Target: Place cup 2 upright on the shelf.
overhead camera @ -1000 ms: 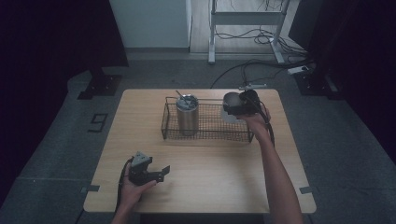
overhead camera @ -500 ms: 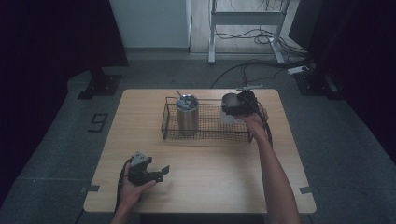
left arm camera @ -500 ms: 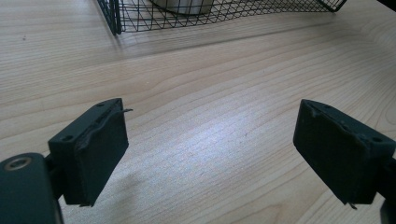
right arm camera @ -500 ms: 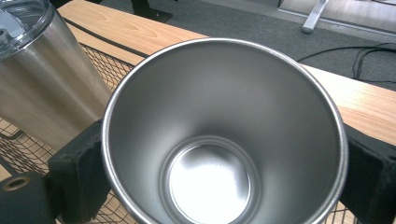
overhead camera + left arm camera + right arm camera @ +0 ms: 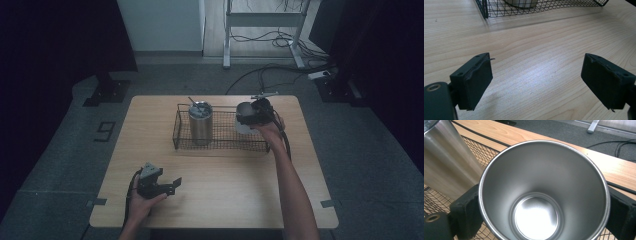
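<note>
Two steel cups occupy the scene. One cup, empty and upright with its mouth up, is pinched at its sides by the right tool above the right end of the wire basket; its long axis is vertical, so lowering straight down would seat it. A second, lidded cup stands in the basket's left part. The left tool, jaws spread and empty, rests near the counter front, well apart.
</note>
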`<state>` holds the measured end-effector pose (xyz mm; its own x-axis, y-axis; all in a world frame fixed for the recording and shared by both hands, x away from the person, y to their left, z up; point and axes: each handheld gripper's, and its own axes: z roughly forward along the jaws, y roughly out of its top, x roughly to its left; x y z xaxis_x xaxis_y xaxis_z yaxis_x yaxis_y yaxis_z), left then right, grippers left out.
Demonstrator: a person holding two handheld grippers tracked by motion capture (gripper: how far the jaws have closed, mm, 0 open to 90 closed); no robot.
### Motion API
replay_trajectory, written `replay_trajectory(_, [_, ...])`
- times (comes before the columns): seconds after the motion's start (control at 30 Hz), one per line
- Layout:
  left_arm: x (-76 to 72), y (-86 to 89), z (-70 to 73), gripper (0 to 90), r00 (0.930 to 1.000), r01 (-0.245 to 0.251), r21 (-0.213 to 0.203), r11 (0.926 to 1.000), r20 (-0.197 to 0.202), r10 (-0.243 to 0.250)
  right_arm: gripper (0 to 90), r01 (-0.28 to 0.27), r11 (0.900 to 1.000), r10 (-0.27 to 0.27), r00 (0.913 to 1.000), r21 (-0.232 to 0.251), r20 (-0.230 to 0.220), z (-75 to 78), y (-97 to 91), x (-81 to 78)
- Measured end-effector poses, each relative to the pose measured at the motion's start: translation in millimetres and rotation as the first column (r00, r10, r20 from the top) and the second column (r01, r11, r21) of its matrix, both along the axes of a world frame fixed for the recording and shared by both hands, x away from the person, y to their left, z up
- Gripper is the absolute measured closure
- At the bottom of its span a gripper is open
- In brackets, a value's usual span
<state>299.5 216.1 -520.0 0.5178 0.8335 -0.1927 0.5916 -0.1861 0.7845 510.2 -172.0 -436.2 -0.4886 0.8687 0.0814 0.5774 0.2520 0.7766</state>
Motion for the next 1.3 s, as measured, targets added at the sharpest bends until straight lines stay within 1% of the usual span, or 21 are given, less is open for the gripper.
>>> replay_trajectory(0.1, [-0.2, 0.0, 0.2, 10.2, 1.0000, 0.000, -0.001, 1.0000, 0.001, 0.000, 6.7, 0.000, 1.0000, 0.001, 1.0000, 0.001, -0.007, -2.8, 0.6, 1.4])
replay_trajectory(0.23, [-0.3, 0.0, 0.2, 10.2, 1.0000, 0.000, -0.001, 1.0000, 0.002, 0.000, 6.7, 0.000, 0.9998, 0.000, 0.9999, -0.020, -0.015, -7.0, 2.0, 2.8])
replay_trajectory(0.3, [-0.3, -0.2, 0.0, 10.2, 1.0000, 0.001, 0.001, 1.0000, 0.000, -0.001, 6.7, -0.005, 0.9996, 0.004, 0.9995, -0.030, -0.032, -10.0, 2.7, 4.0])
replay_trajectory(0.53, [-0.3, 0.5, 0.0, 10.2, 1.0000, -0.001, -0.001, 1.0000, 0.001, 0.001, 6.7, -0.003, 0.9993, 0.001, 0.9989, -0.036, -0.047, -16.9, 4.0, 7.5])
replay_trajectory(0.73, [-0.5, 0.4, 0.0, 10.2, 1.0000, 0.000, 0.000, 1.0000, 0.001, 0.000, 6.7, -0.006, 0.9980, 0.002, 0.9985, -0.063, -0.055, -22.2, 6.0, 8.9])
replay_trajectory(0.77, [-0.5, 0.4, 0.0, 10.2, 1.0000, 0.000, 0.000, 1.0000, 0.001, 0.000, 6.6, -0.007, 0.9978, 0.003, 0.9986, -0.066, -0.053, -23.9, 6.0, 8.8])
replay_trajectory(0.9, [-0.5, 0.2, -0.2, 10.2, 1.0000, 0.001, 0.001, 1.0000, 0.000, -0.001, 6.6, -0.002, 0.9976, -0.003, 0.9974, -0.069, -0.072, -31.3, 4.5, 9.7])
replay_trajectory(1.03, [-0.2, -0.4, -1.0, 10.2, 1.0000, 0.000, 0.003, 1.0000, 0.000, 0.000, 6.6, -0.001, 0.9957, -0.007, 0.9963, -0.093, -0.086, -37.9, 2.3, 11.1])
replay_trajectory(1.1, [-0.2, -0.6, -1.1, 10.2, 1.0000, 0.001, 0.003, 1.0000, -0.001, -0.001, 6.6, 0.005, 0.9954, -0.013, 0.9961, -0.096, -0.087, -39.6, 1.6, 11.0])
replay_trajectory(1.17, [-0.3, -0.6, -1.0, 10.3, 1.0000, 0.002, 0.003, 1.0000, -0.001, -0.002, 6.6, 0.009, 0.9964, -0.016, 0.9961, -0.084, -0.087, -40.1, 0.4, 11.1])
replay_trajectory(1.3, [-0.6, -1.3, -1.0, 10.2, 1.0000, 0.005, 0.003, 1.0000, -0.001, -0.005, 6.6, 0.009, 0.9958, -0.017, 0.9966, -0.092, -0.081, -40.8, 0.1, 10.7])
